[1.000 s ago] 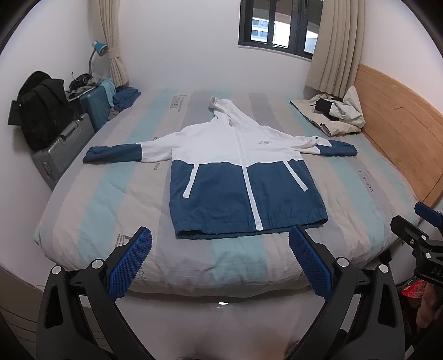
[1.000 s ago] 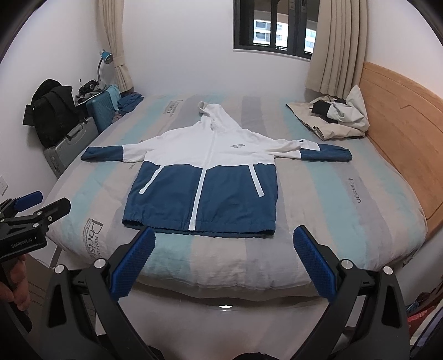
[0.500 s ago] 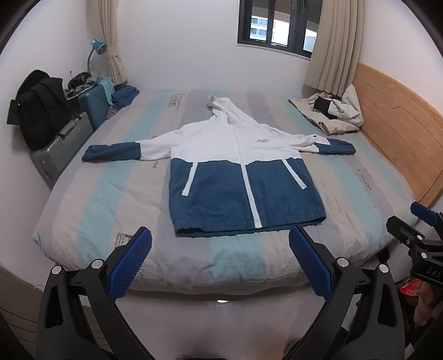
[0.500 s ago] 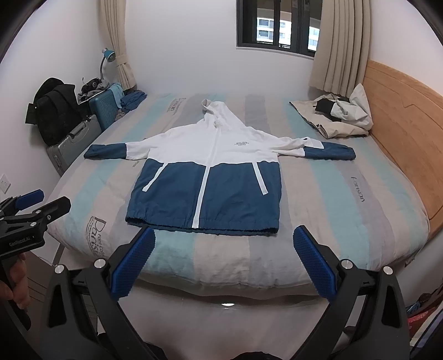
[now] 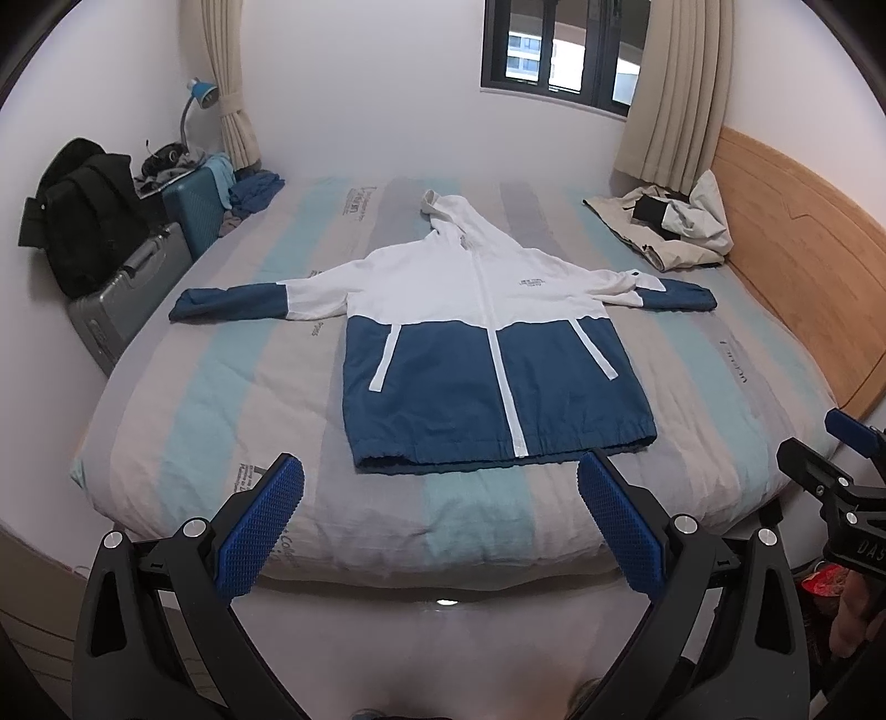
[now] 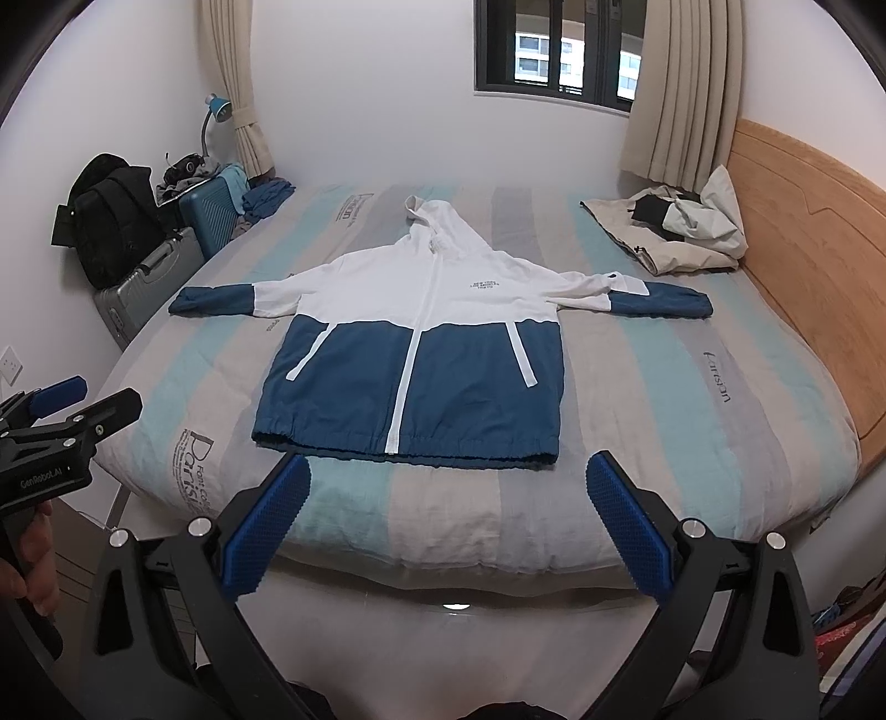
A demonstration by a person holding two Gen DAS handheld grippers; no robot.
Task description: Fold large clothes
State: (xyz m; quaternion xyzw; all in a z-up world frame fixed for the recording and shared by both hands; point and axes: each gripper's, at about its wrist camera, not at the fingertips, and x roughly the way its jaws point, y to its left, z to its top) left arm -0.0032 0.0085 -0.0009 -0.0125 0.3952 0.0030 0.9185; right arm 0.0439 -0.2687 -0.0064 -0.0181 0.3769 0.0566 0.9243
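A white and blue hooded jacket lies flat and face up on the striped bed, sleeves spread to both sides, hood toward the far wall. My left gripper is open at the foot of the bed, short of the jacket's hem, with nothing between its blue pads. The right gripper is open too, likewise just short of the hem. Each gripper shows at the edge of the other's view: the right gripper and the left gripper.
A beige jacket lies crumpled at the bed's far right, by the wooden headboard. Left of the bed stand a grey suitcase, a teal suitcase and a black backpack. A window and curtains are behind.
Both grippers have drifted slightly; the bed and jacket sit a little lower and nearer in the right wrist view. The jacket has not moved and both grippers stay open.
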